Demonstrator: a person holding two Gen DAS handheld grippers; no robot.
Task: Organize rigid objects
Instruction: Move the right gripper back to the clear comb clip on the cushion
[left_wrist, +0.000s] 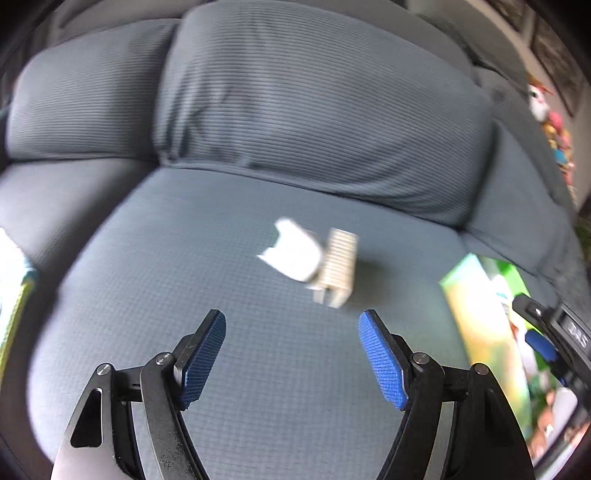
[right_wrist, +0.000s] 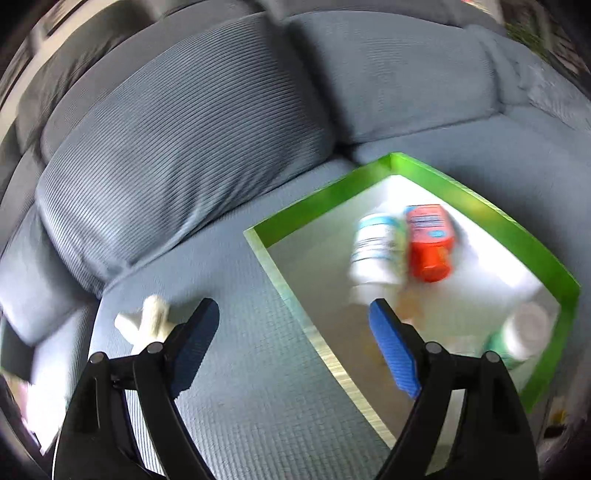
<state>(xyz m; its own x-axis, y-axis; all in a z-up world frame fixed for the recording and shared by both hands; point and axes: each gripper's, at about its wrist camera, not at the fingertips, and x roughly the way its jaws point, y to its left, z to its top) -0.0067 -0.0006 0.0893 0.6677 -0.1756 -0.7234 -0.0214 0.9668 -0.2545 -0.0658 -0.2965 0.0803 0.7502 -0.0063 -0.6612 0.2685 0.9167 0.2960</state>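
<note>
two pale rigid pieces (left_wrist: 314, 258), one smooth white, one ribbed grey, touching, loose on the sofa seat (left_wrist: 184, 258), just ahead of the left tongs (left_wrist: 291, 354); blurred, so exact shape unclear. probably next for collecting. left tongs spread, nothing between the pads, aimed down toward the pair. green-walled box (right_wrist: 480, 210) beside them on the same seat, already holding a white bottle (right_wrist: 376, 247), an orange-capped bottle (right_wrist: 428, 243) lying touching it, and a white-lidded jar (right_wrist: 524, 328) in the near corner: apparently the gathering place. right tongs (right_wrist: 291, 343) spread and empty over the box's near edge. back cushions (left_wrist: 314, 103) behind.
</note>
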